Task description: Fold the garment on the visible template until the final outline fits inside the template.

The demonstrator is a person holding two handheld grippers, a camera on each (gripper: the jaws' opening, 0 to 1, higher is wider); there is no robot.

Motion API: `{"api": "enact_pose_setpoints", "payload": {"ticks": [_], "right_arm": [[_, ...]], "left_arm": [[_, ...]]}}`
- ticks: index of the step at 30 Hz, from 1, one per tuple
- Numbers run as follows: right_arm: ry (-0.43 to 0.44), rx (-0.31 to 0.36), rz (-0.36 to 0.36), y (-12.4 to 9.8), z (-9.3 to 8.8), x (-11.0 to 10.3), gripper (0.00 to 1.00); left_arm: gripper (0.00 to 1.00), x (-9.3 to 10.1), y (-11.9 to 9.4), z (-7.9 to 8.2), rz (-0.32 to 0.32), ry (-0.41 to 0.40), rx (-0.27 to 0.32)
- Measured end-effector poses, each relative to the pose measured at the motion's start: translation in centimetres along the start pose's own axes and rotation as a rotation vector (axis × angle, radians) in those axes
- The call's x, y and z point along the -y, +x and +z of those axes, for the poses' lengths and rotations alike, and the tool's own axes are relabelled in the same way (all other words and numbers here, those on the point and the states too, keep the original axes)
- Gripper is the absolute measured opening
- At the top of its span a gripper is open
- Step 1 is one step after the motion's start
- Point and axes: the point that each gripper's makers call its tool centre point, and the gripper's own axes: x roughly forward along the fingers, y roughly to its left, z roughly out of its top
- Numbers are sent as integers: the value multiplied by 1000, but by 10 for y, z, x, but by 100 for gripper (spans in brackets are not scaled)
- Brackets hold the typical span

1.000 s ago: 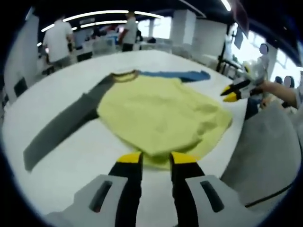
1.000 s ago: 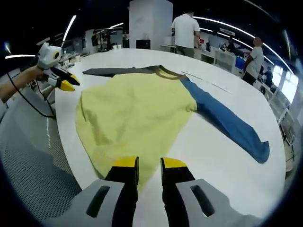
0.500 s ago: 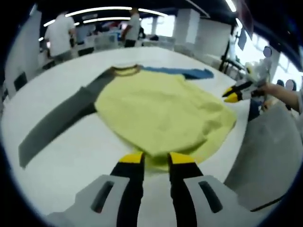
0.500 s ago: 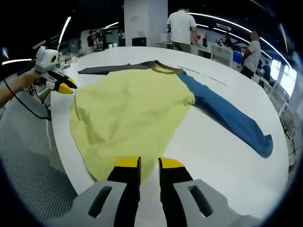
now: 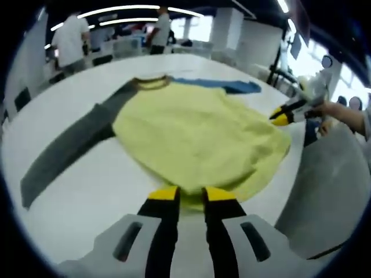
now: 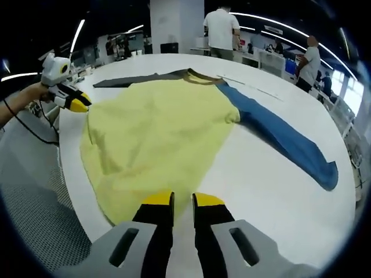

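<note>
1. the shirt (image 5: 197, 136) lies flat and unfolded on the white table (image 5: 87, 179).
2. left tongs (image 5: 184, 194) and right tongs (image 6: 183, 200) are narrowly apart, holding nothing, at the hem.
3. folding is not begun; next, grip the hem corners.

White table (image 5: 110, 174); yellow shirt (image 6: 156, 127), grey and blue sleeves, spread flat on it.
</note>
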Motion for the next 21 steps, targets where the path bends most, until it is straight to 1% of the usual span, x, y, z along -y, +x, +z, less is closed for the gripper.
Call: {"api": "enact_pose_setpoints", "payload": {"ticks": [4,9,13,21], "right_arm": [[26,3,6,2,-1,0,13],[6,-10,12,4,-2,-2,11],[-1,-15,16,5,-2,-2,10],[-15,-19,17,6,-1,-2,9]], "left_arm": [[12,0,1,-1,-3,4,-8],[7,-1,1,0,1,1,-9],[8,-1,2,0,-3,3,-6],[5,-1,3,-2,-2,-1,-11]]}}
